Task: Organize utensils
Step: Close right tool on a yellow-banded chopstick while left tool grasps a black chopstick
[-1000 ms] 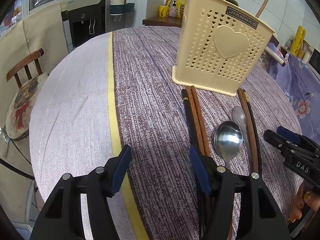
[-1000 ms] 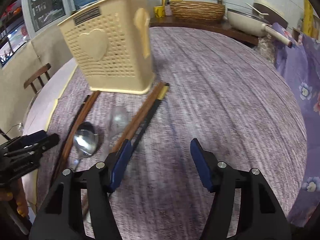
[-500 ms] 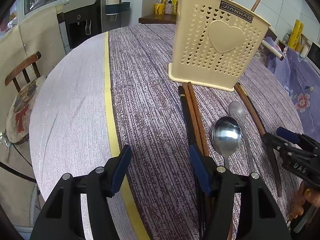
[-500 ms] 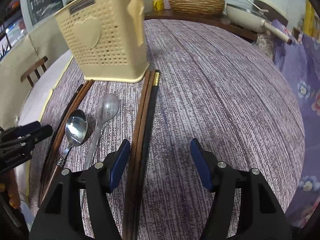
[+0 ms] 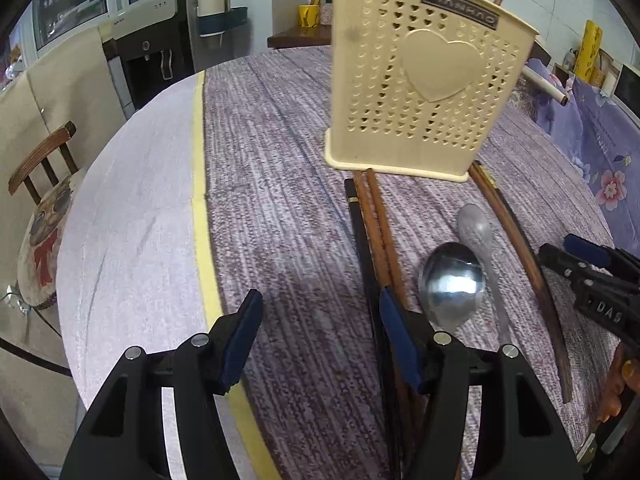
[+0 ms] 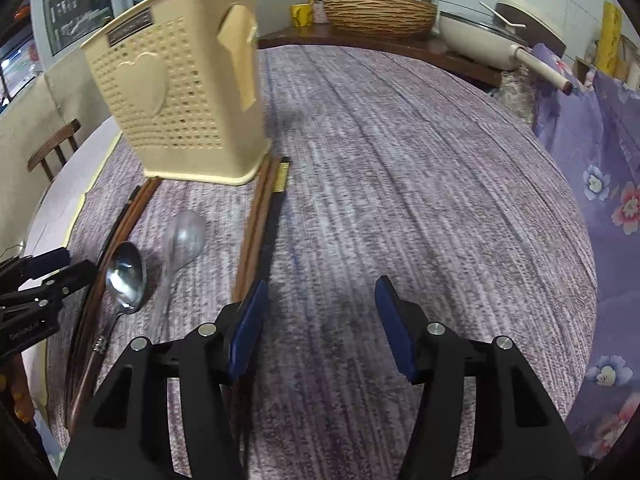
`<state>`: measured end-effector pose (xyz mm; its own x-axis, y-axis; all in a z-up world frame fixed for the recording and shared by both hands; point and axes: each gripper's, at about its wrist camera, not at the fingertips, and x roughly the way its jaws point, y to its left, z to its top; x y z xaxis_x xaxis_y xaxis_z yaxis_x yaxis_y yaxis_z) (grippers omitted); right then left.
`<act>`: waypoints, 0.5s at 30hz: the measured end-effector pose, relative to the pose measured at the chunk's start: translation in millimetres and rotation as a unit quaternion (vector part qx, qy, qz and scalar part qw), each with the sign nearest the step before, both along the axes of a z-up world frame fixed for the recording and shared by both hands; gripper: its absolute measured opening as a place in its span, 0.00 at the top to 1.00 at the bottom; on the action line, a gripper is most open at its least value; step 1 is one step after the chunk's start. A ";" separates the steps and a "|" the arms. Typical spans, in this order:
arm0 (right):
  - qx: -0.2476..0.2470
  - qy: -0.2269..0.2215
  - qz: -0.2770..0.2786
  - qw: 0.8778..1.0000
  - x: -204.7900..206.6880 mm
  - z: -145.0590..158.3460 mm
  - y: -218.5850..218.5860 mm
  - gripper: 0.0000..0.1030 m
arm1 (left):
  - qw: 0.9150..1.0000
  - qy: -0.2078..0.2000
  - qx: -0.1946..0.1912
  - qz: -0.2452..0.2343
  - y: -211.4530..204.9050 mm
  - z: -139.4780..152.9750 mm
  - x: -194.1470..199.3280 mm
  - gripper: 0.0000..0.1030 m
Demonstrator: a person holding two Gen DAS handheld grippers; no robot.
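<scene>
A cream perforated utensil holder (image 5: 424,80) (image 6: 180,96) stands upright on the purple cloth. In front of it lie a left set of chopsticks (image 5: 374,232) (image 6: 128,216), a shiny metal spoon (image 5: 452,284) (image 6: 124,276), a dull grey spoon (image 5: 474,228) (image 6: 184,236) and a right pair of chopsticks (image 5: 516,240) (image 6: 260,220). My left gripper (image 5: 320,304) is open over bare cloth, its right finger above the left chopsticks. My right gripper (image 6: 322,292) is open with jaws closing, nothing between them; the right chopsticks run under its left finger.
A yellow stripe (image 5: 200,220) divides the purple cloth from a white part of the round table. A wooden chair (image 5: 40,168) stands off the left edge. A counter behind holds a woven basket (image 6: 378,8) and a pan (image 6: 476,40). Floral purple fabric (image 6: 608,184) lies right.
The right gripper has drifted a little and its jaws have narrowed slightly. The right chopsticks' near end now sits further from the spoons. The left gripper has barely moved.
</scene>
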<state>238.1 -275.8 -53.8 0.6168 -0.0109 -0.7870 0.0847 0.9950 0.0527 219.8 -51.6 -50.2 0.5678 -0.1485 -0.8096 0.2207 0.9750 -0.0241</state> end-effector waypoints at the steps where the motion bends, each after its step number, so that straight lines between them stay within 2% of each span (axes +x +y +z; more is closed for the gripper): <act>1: 0.004 0.003 0.000 1.000 1.4 -0.9 -2.6 0.45 | 1.000 0.000 -0.002 0.001 1.6 0.1 0.8 0.41; 9: 0.006 -0.006 0.026 1.000 12.9 7.6 9.8 0.46 | 1.000 0.005 0.013 0.005 -5.5 0.2 13.0 0.42; 12: -0.002 0.004 0.026 1.000 23.3 4.7 12.6 0.56 | 1.000 0.006 0.018 0.001 -9.4 -0.3 18.1 0.42; 15: 0.013 0.007 0.025 1.000 29.4 3.8 8.1 0.57 | 1.000 0.004 0.026 0.003 -8.2 -1.3 24.2 0.42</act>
